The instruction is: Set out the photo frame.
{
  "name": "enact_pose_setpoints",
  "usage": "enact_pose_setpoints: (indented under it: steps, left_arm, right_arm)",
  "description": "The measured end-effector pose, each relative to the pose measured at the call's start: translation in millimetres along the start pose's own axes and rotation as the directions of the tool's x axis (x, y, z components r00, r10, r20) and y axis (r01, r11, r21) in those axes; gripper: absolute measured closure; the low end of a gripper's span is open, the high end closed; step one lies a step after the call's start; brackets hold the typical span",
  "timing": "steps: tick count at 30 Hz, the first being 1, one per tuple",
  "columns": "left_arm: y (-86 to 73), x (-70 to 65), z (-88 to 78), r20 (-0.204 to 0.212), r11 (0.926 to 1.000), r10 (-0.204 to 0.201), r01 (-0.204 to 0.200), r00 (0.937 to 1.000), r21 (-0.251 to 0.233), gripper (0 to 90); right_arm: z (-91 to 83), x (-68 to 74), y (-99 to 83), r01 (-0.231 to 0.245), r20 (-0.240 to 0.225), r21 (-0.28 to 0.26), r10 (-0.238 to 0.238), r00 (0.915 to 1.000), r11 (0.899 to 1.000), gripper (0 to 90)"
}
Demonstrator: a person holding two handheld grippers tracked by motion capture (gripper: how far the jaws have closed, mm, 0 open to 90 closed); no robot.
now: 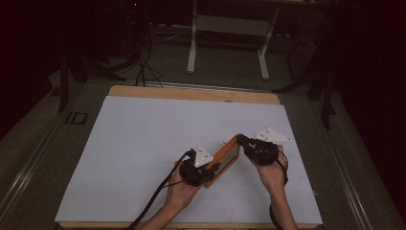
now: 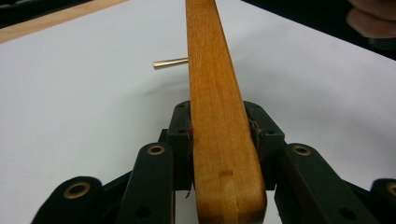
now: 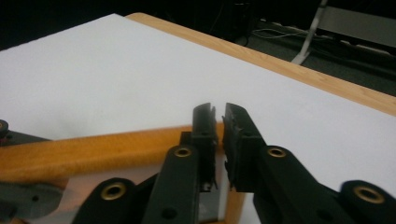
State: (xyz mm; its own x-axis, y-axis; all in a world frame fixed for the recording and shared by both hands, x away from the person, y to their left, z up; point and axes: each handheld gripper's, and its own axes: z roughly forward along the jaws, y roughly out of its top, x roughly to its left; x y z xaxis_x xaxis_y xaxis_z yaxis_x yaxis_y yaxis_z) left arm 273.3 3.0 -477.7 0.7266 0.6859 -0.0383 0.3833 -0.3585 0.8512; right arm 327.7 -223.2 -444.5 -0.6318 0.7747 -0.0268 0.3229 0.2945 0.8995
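A rectangular wooden frame with an orange-brown rim and a pale panel inside it [image 1: 226, 157] is held up off the white sheet that covers the wooden table [image 1: 139, 139], slanting between the person's two hands near the front right part of the sheet. The left tool [image 1: 207, 171] grips the frame's lower, nearer end; in the left gripper view its two black jaws press against both faces of the frame's edge [image 2: 217, 140], which runs straight away from the camera, so this tool is closed on the frame. A thin brass-coloured pin [image 2: 170, 62] sticks out sideways from the frame farther along that edge, above the white sheet. The right tool [image 1: 244, 140] meets the frame's far upper corner in the high view, with the person's right hand [image 1: 272, 171] behind it and a grey three-cornered plate [image 1: 271, 135] on top. In the right gripper view the jaws of this tool [image 3: 218, 122] stand almost together with only a narrow slit between them, rising in front of the frame's rounded wooden rim [image 3: 93, 151]; whether they pinch anything of the frame I cannot tell. The person's left hand [image 1: 182, 189] holds the left tool from below, and a black cable [image 1: 155, 199] trails from it toward the table's front edge.
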Motion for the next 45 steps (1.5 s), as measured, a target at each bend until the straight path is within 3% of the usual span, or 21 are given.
enact_pose_setpoints:
  steps: [4, 6, 14, 20, 23, 29, 38, 45]
  left_arm:
    - [-3.6, -2.7, 1.5, 0.023, 0.9999, -0.004, 0.005, 0.9997, -0.012, 66.3]
    - [-6.6, -2.4, 3.5, 0.015, 0.9999, -0.013, 0.013, 0.9998, -0.008, 60.8]
    - [-30.2, 8.1, 4.8, 0.033, 0.9962, -0.083, 0.082, 0.996, 0.029, 49.0]
    - [-52.4, 8.3, 17.4, 0.036, 0.9907, -0.092, 0.088, 0.9951, 0.104, 52.2]
    - [-56.1, 6.2, 22.0, 0.044, 0.9923, -0.061, 0.056, 0.9972, 0.11, 60.0]
    - [-53.7, 4.3, 20.3, 0.023, 0.9929, 0.02, -0.023, 0.9995, 0.117, 67.8]
    - [-37.3, 12.9, 5.5, 0.039, 0.9918, 0.048, -0.052, 0.9981, 0.116, 69.0]
    - [-19.1, 27.0, -9.0, 0.111, 0.9947, 0.023, -0.034, 0.9935, 0.097, 69.2]
  right_arm:
    - [5.8, 5.7, -0.8, 0.032, -0.007, 0.027, -0.032, 0.9995, 0.999, 89.5]
    - [7.1, 6.7, -2.4, 0.033, -0.007, 0.031, -0.032, 0.9994, 0.999, 89.8]
    - [6.4, 7.2, -5.1, 0.026, -0.008, 0.022, -0.026, 0.9996, 0.999, 89.9]
    - [6.3, 6.6, -5.2, 0.019, -0.013, 0.021, -0.019, 0.9997, 1.0, 89.9]
    - [5.9, 6.6, -5.0, 0.021, -0.013, 0.024, -0.021, 0.9997, 0.999, 89.9]
    - [5.4, 5.3, -4.5, 0.029, -0.016, 0.025, -0.028, 0.9995, 0.999, 89.9]
    - [-2.4, 0.5, -1.3, 0.036, -0.012, 0.021, -0.035, 0.9993, 0.999, 89.8]
    - [-7.8, -2.3, 0.6, 0.051, -0.018, 0.024, -0.051, 0.9986, 0.998, 87.3]
